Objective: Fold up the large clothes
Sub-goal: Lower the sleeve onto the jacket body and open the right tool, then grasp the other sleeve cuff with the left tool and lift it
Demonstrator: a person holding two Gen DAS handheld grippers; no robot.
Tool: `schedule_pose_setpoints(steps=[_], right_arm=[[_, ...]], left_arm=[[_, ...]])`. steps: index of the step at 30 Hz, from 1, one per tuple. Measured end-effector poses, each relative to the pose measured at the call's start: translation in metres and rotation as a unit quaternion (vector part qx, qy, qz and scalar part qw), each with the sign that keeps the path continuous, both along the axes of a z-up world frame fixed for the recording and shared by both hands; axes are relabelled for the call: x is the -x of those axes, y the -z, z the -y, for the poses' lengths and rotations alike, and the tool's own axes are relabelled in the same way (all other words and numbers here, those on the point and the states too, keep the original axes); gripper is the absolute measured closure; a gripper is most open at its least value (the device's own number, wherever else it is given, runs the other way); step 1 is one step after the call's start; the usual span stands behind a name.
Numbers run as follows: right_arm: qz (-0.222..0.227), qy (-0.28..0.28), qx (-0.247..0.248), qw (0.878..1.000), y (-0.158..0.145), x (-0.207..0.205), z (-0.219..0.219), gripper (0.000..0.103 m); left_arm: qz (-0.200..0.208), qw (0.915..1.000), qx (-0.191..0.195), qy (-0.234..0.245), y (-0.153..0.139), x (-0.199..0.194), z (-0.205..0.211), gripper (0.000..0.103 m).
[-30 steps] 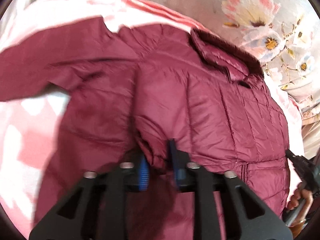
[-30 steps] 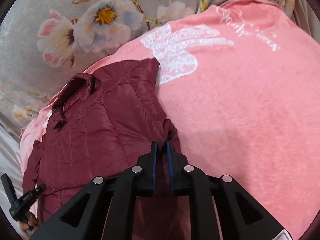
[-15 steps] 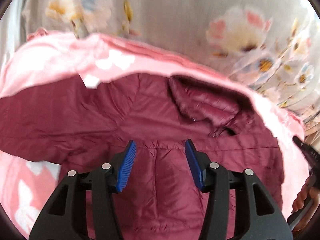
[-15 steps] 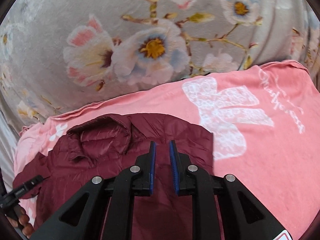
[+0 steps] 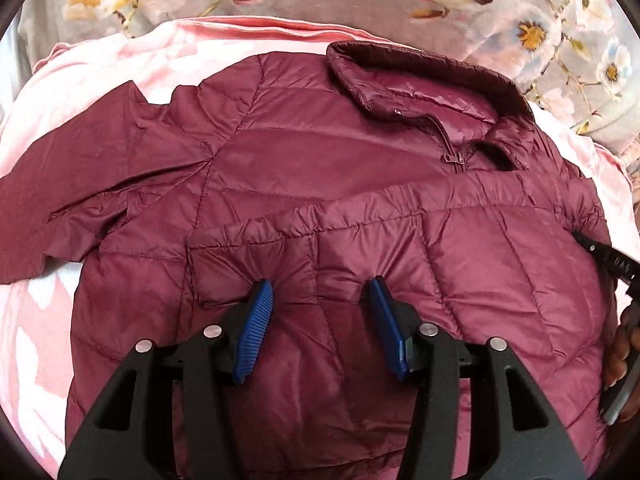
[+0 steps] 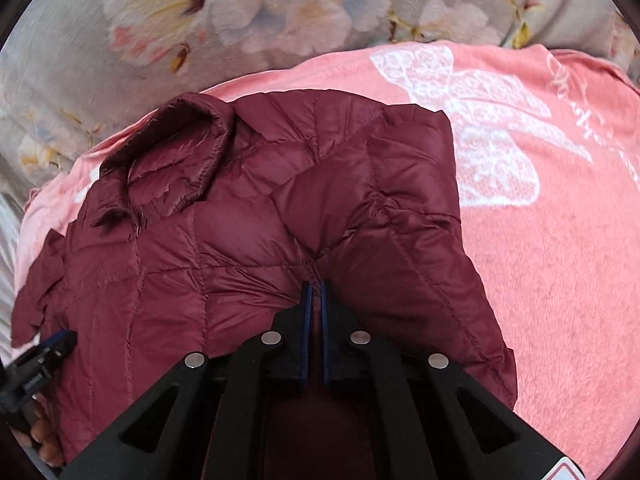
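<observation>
Left wrist view: one maroon quilted puffer jacket (image 5: pixel 360 208) is spread on a pink blanket (image 5: pixel 80 80), lying under the left gripper (image 5: pixel 320 300), jaws spread. Its fabric at twelve o'clock is pinched by the right gripper (image 6: pixel 314 292).

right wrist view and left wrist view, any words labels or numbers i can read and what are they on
White cursive script on the pink fleece blanket, at its right edge: cut off and too blurred to read.
White marking on the black body of the right gripper, seen at the left wrist view's right edge: unreadable.
White print on the left gripper's body: too small to read.
Red-and-white sticker: no legible text.
Maroon quilted puffer jacket: no text.
</observation>
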State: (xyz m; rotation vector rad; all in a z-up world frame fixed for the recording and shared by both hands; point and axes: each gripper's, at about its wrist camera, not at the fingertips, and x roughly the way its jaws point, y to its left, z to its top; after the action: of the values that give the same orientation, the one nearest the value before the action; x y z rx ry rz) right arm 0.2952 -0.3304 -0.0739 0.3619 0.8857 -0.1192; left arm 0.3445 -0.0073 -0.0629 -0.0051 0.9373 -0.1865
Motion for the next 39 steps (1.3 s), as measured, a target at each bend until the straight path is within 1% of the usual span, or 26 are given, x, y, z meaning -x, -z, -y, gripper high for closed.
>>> schedule_pose_setpoints(steps=[2, 5, 6, 7, 8, 10, 12, 13, 15, 18, 21, 22, 24, 25, 27, 28, 29, 30, 31, 32, 33, 34, 35, 37, 39], right_arm=[[0.005, 0.008, 0.007, 1.0, -0.01, 0.005, -0.003, 0.098], [0.032, -0.002, 0.022, 0.999, -0.037, 0.038, -0.01, 0.097], [0.033, -0.003, 0.031, 0.999, -0.041, 0.046, -0.011, 0.097], [0.032, -0.003, 0.045, 0.998, -0.044, 0.058, -0.01, 0.097], [0.027, -0.002, 0.055, 0.998, -0.044, 0.068, -0.009, 0.097], [0.013, 0.003, 0.061, 0.998, -0.039, 0.075, -0.001, 0.097], [-0.006, 0.014, 0.064, 0.998, -0.026, 0.075, 0.012, 0.097], [-0.015, 0.021, 0.062, 0.998, -0.02, 0.074, 0.017, 0.097], [-0.028, 0.033, 0.046, 0.998, 0.001, 0.071, 0.031, 0.101], [-0.018, 0.034, 0.048, 0.998, 0.005, 0.073, 0.032, 0.103], [-0.01, 0.037, 0.068, 0.997, 0.007, 0.075, 0.026, 0.103], [-0.01, 0.037, 0.075, 0.996, 0.007, 0.074, 0.024, 0.103], [-0.012, 0.037, 0.081, 0.996, 0.007, 0.073, 0.022, 0.103], [-0.014, 0.038, 0.081, 0.996, 0.005, 0.073, 0.023, 0.103], [-0.022, 0.05, 0.091, 0.994, -0.003, 0.076, 0.02, 0.103], [-0.017, 0.054, 0.092, 0.994, -0.013, 0.08, 0.013, 0.098], [-0.006, 0.049, 0.089, 0.995, -0.021, 0.085, 0.007, 0.089], [0.011, 0.036, 0.085, 0.996, -0.034, 0.091, -0.008, 0.088], [0.017, 0.025, 0.083, 0.996, -0.039, 0.094, -0.019, 0.089], [0.025, -0.003, 0.073, 0.997, -0.048, 0.095, -0.044, 0.089], [0.031, -0.026, 0.062, 0.997, -0.052, 0.095, -0.064, 0.089], [0.034, -0.047, 0.052, 0.997, -0.053, 0.094, -0.081, 0.089], [0.034, -0.079, 0.035, 0.996, -0.053, 0.092, -0.107, 0.089], [0.024, -0.136, 0.0, 0.99, -0.046, 0.084, -0.156, 0.089], [0.012, -0.175, -0.016, 0.984, -0.038, 0.076, -0.195, 0.089]], left_arm=[[-0.004, 0.9999, 0.009, -0.01, -0.002, 0.0, -0.003, 0.054], [-0.004, 0.9992, 0.033, -0.023, -0.016, 0.009, -0.016, 0.055], [0.001, 0.9986, 0.049, -0.021, -0.024, 0.017, -0.024, 0.055], [0.003, 0.9984, 0.054, -0.018, -0.029, 0.024, -0.03, 0.055], [0.004, 0.9984, 0.054, -0.018, -0.031, 0.029, -0.034, 0.055], [0.001, 0.9985, 0.052, -0.016, -0.03, 0.042, -0.042, 0.055], [-0.017, 0.9986, 0.047, -0.019, -0.02, 0.047, -0.046, 0.055], [-0.03, 0.9984, 0.041, -0.023, -0.011, 0.048, -0.048, 0.055], [-0.037, 0.9984, 0.034, -0.027, 0.001, 0.047, -0.05, 0.053], [-0.025, 0.9988, 0.032, -0.029, 0.005, 0.052, -0.05, 0.053], [-0.004, 0.9995, 0.01, -0.028, 0.009, 0.056, -0.043, 0.053], [0.007, 0.9995, 0.0, -0.029, 0.011, 0.059, -0.04, 0.053], [0.017, 0.9993, -0.009, -0.031, 0.012, 0.061, -0.037, 0.052], [0.019, 0.9993, -0.007, -0.031, 0.011, 0.061, -0.038, 0.052], [0.018, 0.9992, 0.015, -0.032, 0.009, 0.061, -0.045, 0.052], [0.016, 0.9986, 0.036, -0.036, 0.005, 0.062, -0.053, 0.052], [0.015, 0.9974, 0.057, -0.042, 0.001, 0.065, -0.062, 0.052], [0.018, 0.9956, 0.079, -0.049, -0.004, 0.07, -0.073, 0.052], [0.025, 0.9926, 0.102, -0.061, -0.011, 0.075, -0.089, 0.05], [0.034, 0.9895, 0.117, -0.078, -0.018, 0.081, -0.107, 0.047], [0.041, 0.9875, 0.123, -0.09, -0.023, 0.085, -0.119, 0.042], [0.049, 0.9832, 0.134, -0.114, -0.03, 0.089, -0.143, 0.041], [0.051, 0.9806, 0.14, -0.127, -0.034, 0.09, -0.157, 0.041], [0.049, 0.9731, 0.154, -0.164, -0.04, 0.089, -0.196, 0.04], [0.048, 0.9622, 0.167, -0.21, -0.042, 0.09, -0.238, 0.04]])
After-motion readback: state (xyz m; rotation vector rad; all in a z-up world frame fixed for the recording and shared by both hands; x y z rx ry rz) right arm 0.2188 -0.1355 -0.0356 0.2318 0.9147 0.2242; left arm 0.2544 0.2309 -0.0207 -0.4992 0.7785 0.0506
